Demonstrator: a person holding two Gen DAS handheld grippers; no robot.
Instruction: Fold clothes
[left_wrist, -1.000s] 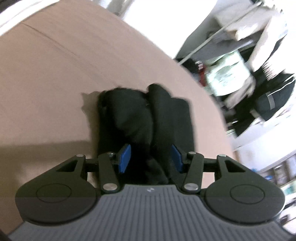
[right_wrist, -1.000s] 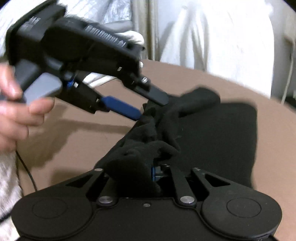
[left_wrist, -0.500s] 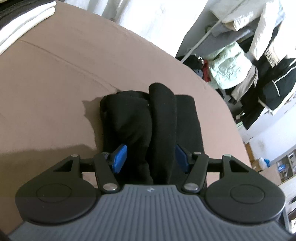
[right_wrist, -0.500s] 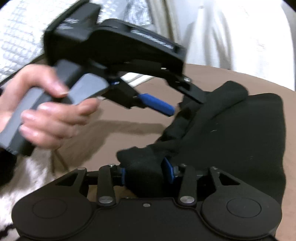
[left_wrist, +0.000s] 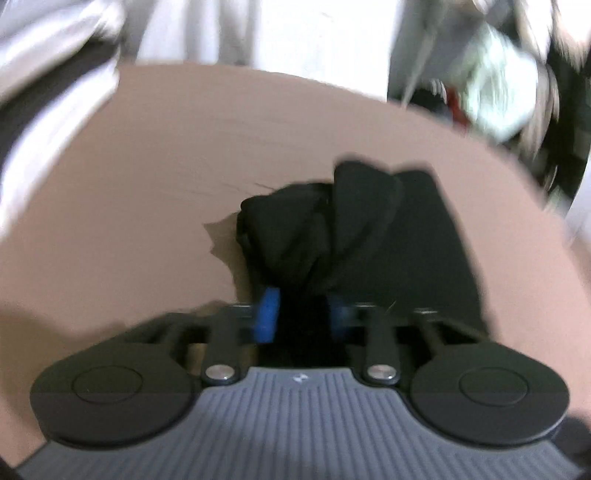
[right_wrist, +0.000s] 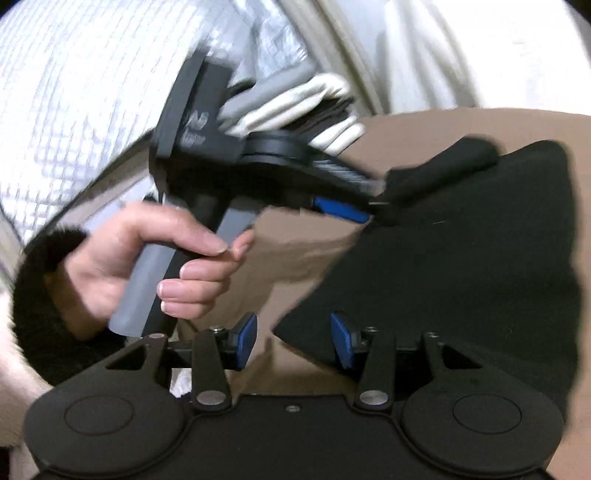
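A black garment (left_wrist: 369, 236) lies on a brown surface (left_wrist: 147, 166), partly flat, with a thick rolled fold bunched along its left side. My left gripper (left_wrist: 302, 319) has its jaws closing, and the blue pads pinch the near end of that fold. The right wrist view shows the left gripper (right_wrist: 373, 208) from the side, clamped on the raised black fold, with a person's hand (right_wrist: 147, 258) around its handle. My right gripper (right_wrist: 294, 341) stands open low at the garment's (right_wrist: 461, 258) near corner. The cloth's tip lies between its pads without being pressed.
A stack of folded white and grey clothes (right_wrist: 314, 107) sits at the brown surface's (right_wrist: 303, 251) far edge, behind the left gripper. A pale quilted cover (right_wrist: 74, 110) fills the left. Blurred clothes and clutter (left_wrist: 498, 99) lie beyond the surface's right edge.
My right gripper let go of the bunched black cloth, opened and drew back. My left gripper's jaws came together on the fold. The left view swung and blurred.
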